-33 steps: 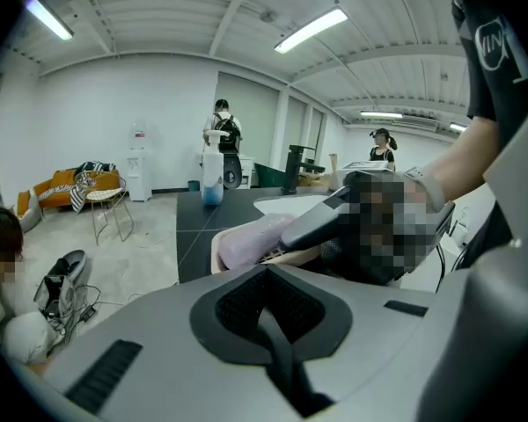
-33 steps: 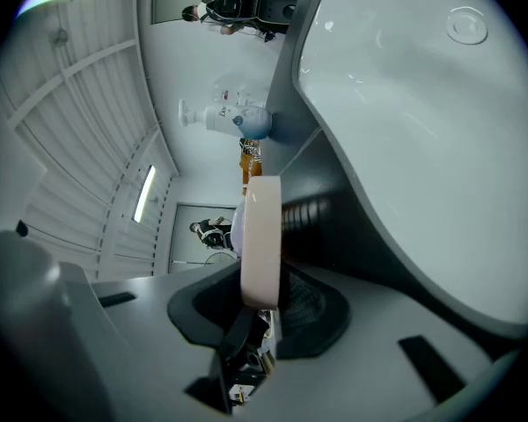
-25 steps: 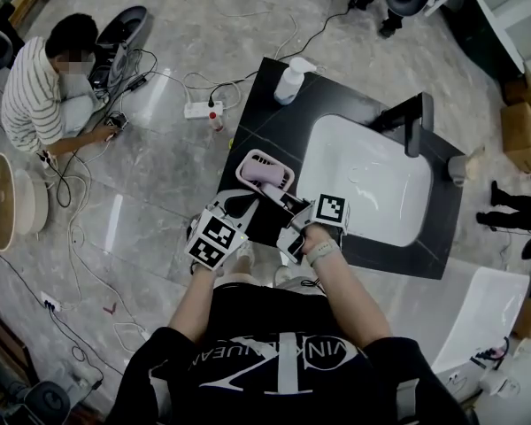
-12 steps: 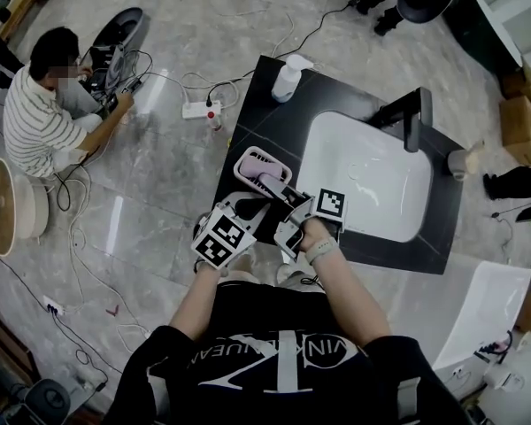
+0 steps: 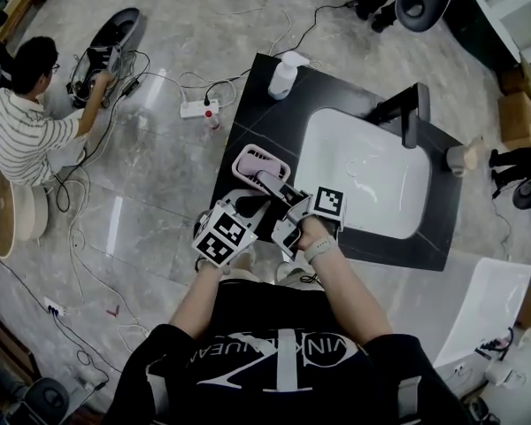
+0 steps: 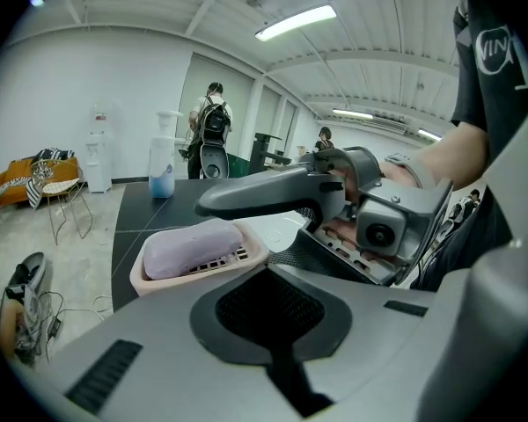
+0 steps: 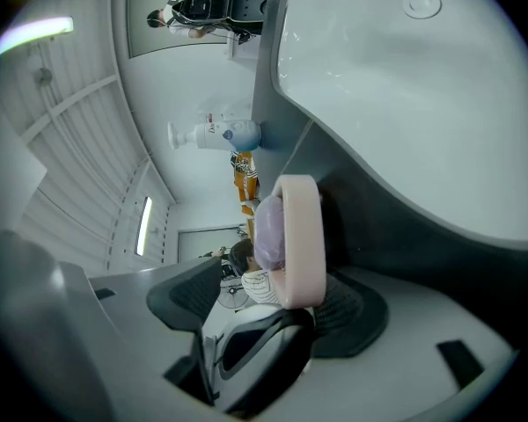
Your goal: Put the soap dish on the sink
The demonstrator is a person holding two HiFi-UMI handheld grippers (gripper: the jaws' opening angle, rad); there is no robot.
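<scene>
Pink plastic soap dish (image 6: 165,279) with lilac bar (image 6: 189,246), resting on black tabletop (image 5: 248,122) left of white basin (image 5: 372,184), between fingers of right gripper (image 5: 279,191), just spread wide, not pinching. Fingers of left gripper (image 5: 248,209) spread, empty, at near side.

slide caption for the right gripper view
Pink soap dish with lilac soap on the dark counter beside the white basin, between the jaws of the right gripper, which have just been opening.

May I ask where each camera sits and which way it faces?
Head view: from the head, steeply down onto the sink; torso, arms, left gripper, right gripper show.
Left gripper view: on that gripper, facing the soap dish; the right gripper shows.
Right gripper view: on that gripper, sideways, facing the soap dish between jaws that have just been opening.
Shared: the soap dish.
</scene>
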